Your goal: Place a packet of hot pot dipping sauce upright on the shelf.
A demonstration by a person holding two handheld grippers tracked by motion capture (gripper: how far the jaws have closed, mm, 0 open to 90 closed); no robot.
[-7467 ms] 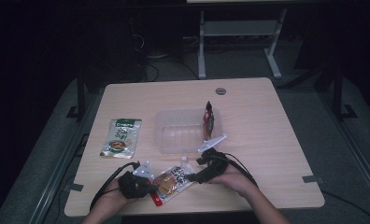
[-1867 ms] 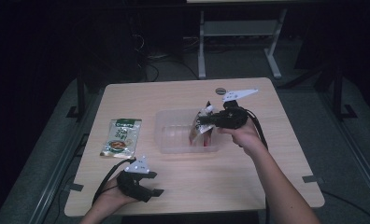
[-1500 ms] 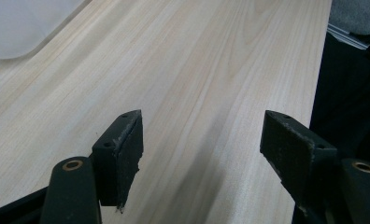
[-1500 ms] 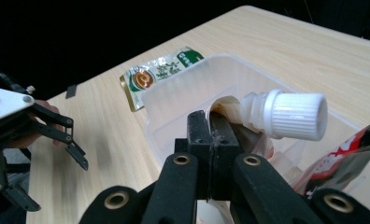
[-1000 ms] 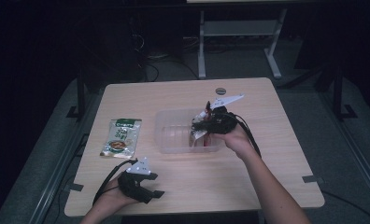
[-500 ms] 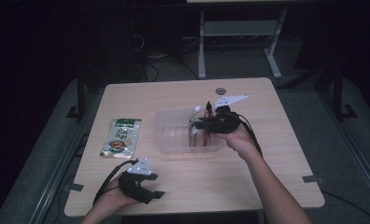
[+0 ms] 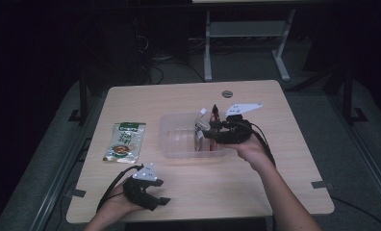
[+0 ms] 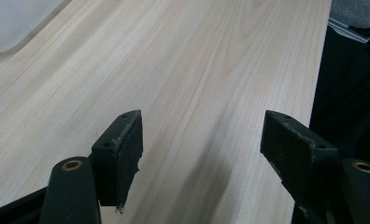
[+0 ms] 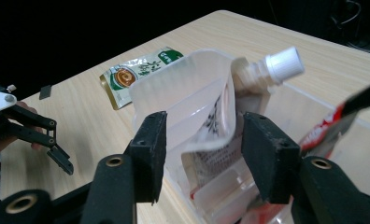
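Note:
A clear plastic container [image 7: 179,139] sits mid-table. My right gripper [image 7: 205,134] hovers at its right end, shut on a white spout pouch [image 9: 206,93] that hangs into the container [image 9: 309,100]; the pouch's white cap [image 9: 283,63] points up. A dark red packet [image 7: 215,113] stands on edge against the container's right wall, and it also appears in the right gripper view [image 9: 337,121]. My left gripper [image 7: 159,201] rests near the table's front edge, open, with bare wood between its jaws [image 8: 202,154].
A green and white packet [image 7: 124,141] lies flat on the table left of the container. A small round grommet [image 7: 227,93] sits near the far edge. The table edge [image 8: 321,70] runs close to my left gripper's right jaw.
My right gripper has carried the spout pouch from the front of the table to the container and lowered it leftward into it. The left gripper has stayed near the front edge.

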